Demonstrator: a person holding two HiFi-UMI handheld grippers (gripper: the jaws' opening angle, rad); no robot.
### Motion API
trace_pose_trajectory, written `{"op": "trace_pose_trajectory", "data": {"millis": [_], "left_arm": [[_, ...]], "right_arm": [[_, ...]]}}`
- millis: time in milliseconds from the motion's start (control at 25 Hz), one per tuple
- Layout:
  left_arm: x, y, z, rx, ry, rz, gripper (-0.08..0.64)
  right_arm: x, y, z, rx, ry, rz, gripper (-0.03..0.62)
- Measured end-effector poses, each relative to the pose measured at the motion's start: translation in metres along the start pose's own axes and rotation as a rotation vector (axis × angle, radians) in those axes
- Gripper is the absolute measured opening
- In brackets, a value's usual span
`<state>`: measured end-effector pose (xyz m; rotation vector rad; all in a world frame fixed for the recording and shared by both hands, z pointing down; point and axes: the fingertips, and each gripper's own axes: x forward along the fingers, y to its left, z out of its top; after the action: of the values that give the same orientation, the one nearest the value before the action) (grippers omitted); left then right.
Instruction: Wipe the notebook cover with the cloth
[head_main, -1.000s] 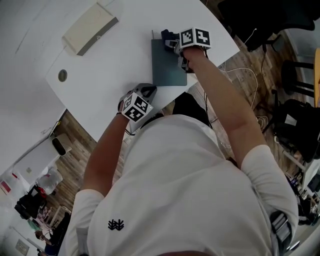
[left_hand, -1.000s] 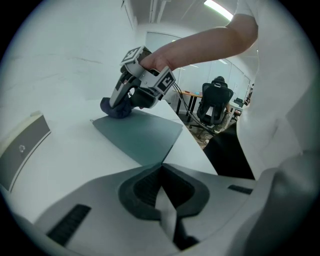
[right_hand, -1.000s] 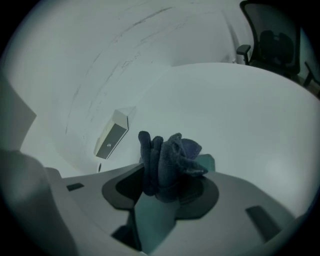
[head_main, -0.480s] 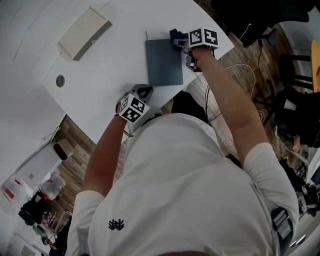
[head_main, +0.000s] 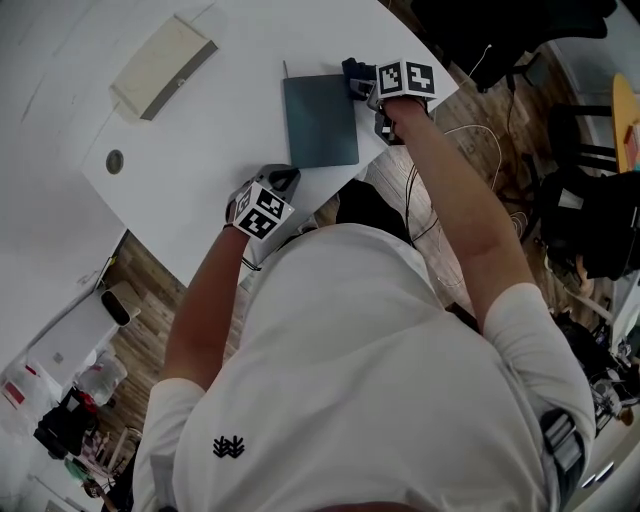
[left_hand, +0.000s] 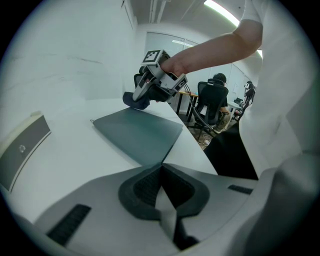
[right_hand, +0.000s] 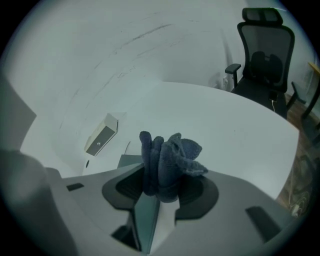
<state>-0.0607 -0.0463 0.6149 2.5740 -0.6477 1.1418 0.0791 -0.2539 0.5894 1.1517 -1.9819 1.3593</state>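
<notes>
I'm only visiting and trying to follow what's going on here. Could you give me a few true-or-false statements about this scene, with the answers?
1. The right gripper holds a dark blue cloth. True.
2. The notebook lies open. False: it is closed, lying flat on the white table.
3. The left gripper grips the notebook. False: its jaws are together with nothing between them, just short of the notebook's near corner.
4. A beige box lies on the table, apart from the notebook. True.
5. The cloth is at the middle of the cover. False: it is at the notebook's far right edge.
</notes>
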Motion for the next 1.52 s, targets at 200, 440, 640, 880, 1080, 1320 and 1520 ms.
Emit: {"op": "trace_pose_trajectory", "data": {"millis": [200, 440, 640, 880, 1080, 1320, 1520], "left_arm": [[0.002, 0.002, -0.001, -0.010, -0.013, -0.011, 0.006], [-0.019, 0.000, 0.018, -0.079, -0.143, -0.044, 0.006], [-0.054, -0.010, 0.038, -0.263, -0.290, -0.072, 0.006], [-0.096, -0.009, 0.054, -0.485, -0.423, -0.020, 0.006], [-0.122, -0.025, 0.059, -0.498, -0.411, 0.055, 0.006], [-0.125, -0.051, 0.093, -0.501, -0.431, 0.147, 0.006], [-0.127, -0.086, 0.131, -0.588, -0.543, 0.164, 0.006]], "right_arm": [[-0.024, 0.011, -0.026, -0.080, -0.039, 0.011, 0.170], [-0.075, 0.028, -0.081, -0.103, -0.104, 0.047, 0.170], [-0.117, 0.038, -0.126, -0.149, -0.157, 0.052, 0.170], [-0.151, 0.056, -0.172, -0.280, -0.142, 0.103, 0.170], [-0.180, 0.065, -0.192, -0.400, -0.136, 0.155, 0.170], [-0.217, 0.055, -0.193, -0.493, -0.149, 0.216, 0.170], [-0.249, 0.041, -0.195, -0.539, -0.174, 0.268, 0.170]]}}
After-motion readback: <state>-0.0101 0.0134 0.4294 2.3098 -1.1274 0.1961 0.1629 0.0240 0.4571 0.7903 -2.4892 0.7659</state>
